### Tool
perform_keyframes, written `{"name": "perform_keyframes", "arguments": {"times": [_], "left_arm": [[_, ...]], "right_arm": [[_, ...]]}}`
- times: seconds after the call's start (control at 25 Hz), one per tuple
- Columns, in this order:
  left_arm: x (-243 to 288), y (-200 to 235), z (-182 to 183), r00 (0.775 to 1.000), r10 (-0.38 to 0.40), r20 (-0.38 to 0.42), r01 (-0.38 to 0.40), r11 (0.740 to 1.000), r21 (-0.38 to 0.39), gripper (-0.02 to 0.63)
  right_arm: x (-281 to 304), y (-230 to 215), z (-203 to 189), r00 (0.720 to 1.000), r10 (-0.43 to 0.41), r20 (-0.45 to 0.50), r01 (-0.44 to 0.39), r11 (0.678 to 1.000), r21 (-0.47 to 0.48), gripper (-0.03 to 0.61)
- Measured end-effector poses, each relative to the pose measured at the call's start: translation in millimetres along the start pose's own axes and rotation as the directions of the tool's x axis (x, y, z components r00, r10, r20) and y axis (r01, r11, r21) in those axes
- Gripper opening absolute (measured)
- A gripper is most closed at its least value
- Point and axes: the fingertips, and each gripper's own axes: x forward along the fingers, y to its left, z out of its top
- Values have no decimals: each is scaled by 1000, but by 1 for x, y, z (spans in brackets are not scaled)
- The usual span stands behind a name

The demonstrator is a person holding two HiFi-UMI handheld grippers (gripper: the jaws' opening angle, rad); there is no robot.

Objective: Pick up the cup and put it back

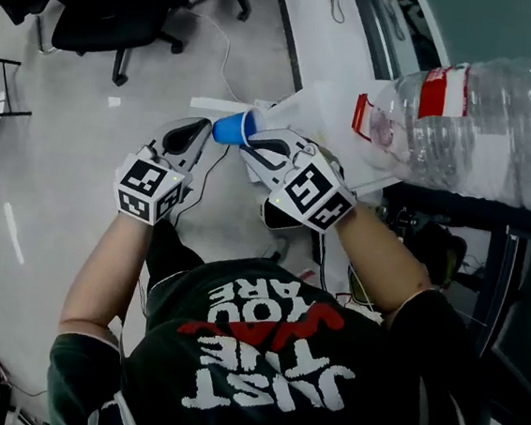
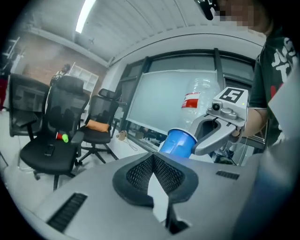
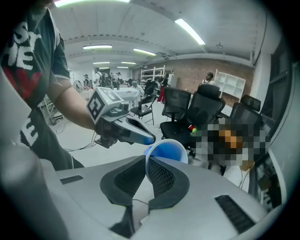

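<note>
R gripper (image 3: 146, 161) was clamped on the rim wall of the small blue plastic cup (image 3: 168, 151), mid-air over the pale floor (image 1: 66, 139). L gripper (image 2: 152, 157) was pinched shut, empty, tip just beside it. Best approach, I'd judge: firm pinch, cup level, slow set-down.

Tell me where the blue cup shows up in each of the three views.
Head view: blue cup, upper centre.
Left gripper view: centre, just beyond the fingers.
Right gripper view: centre, rim pinched between the fingers.
Shared landmark: the black office chair carrying a green thing, in all three.
</note>
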Motion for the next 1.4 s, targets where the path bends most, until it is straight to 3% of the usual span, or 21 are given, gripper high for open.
{"name": "perform_keyframes", "arguments": {"times": [0.16, 0.44, 0.76, 1.08, 1.4], "left_arm": [[16, 39, -87, 1000, 11, -27, -12, 998, -54, 8], [47, 104, -261, 992, 56, -110, -76, 979, -188, 8], [102, 129, -445, 971, -19, -237, -35, 975, -219, 8], [140, 134, -558, 949, -75, -307, 2, 973, -232, 8], [160, 138, -624, 922, -103, -372, 20, 975, -222, 8]], "right_arm": [[95, 6, -62, 998, 15, -68, -9, 996, 86, 49], [239, 29, -200, 978, 36, -204, -6, 990, 143, 49], [357, 54, -375, 940, 54, -336, 8, 983, 182, 49], [429, 92, -458, 935, 97, -341, -29, 980, 199, 49], [472, 84, -512, 934, 71, -350, 16, 970, 241, 49]]}}
